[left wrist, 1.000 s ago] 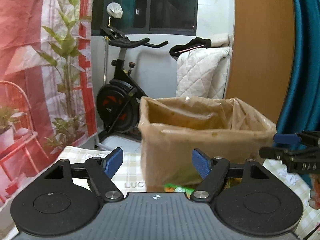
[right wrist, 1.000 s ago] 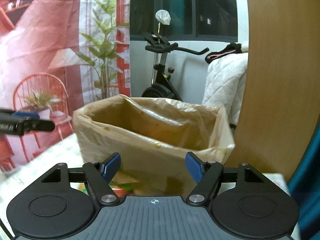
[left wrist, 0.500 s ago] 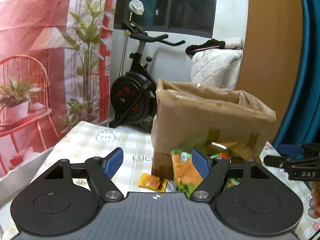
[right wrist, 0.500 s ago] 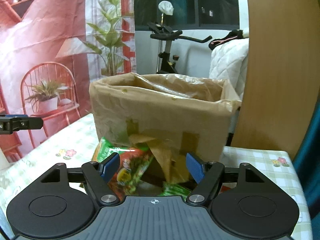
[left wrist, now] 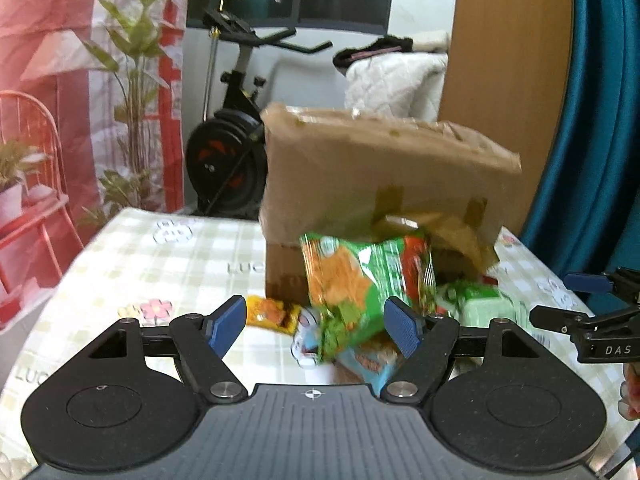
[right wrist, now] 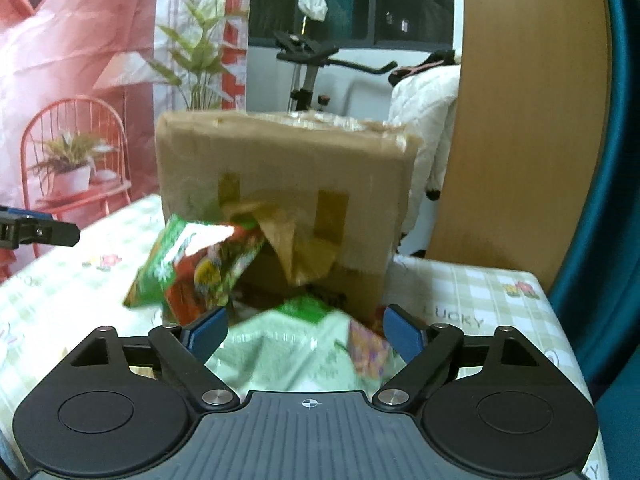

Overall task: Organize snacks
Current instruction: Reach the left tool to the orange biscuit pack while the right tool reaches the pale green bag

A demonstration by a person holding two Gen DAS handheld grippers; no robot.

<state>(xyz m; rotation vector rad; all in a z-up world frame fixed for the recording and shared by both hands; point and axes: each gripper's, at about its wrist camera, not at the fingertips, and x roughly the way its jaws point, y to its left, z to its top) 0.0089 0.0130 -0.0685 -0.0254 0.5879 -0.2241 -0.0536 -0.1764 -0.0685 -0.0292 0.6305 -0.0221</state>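
Both tongs hang released over the desk: the left tongs gape empty, the right tongs have just been opening. Beyond them, snack packets lie heaped against the cardboard box.

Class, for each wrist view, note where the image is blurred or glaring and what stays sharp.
Left wrist view: the cardboard box and green snack bag are smeared by motion blur, while the left gripper stays sharp. Right wrist view: a white glare patch on the green snack bag, blurred box edges, the right gripper crisp.
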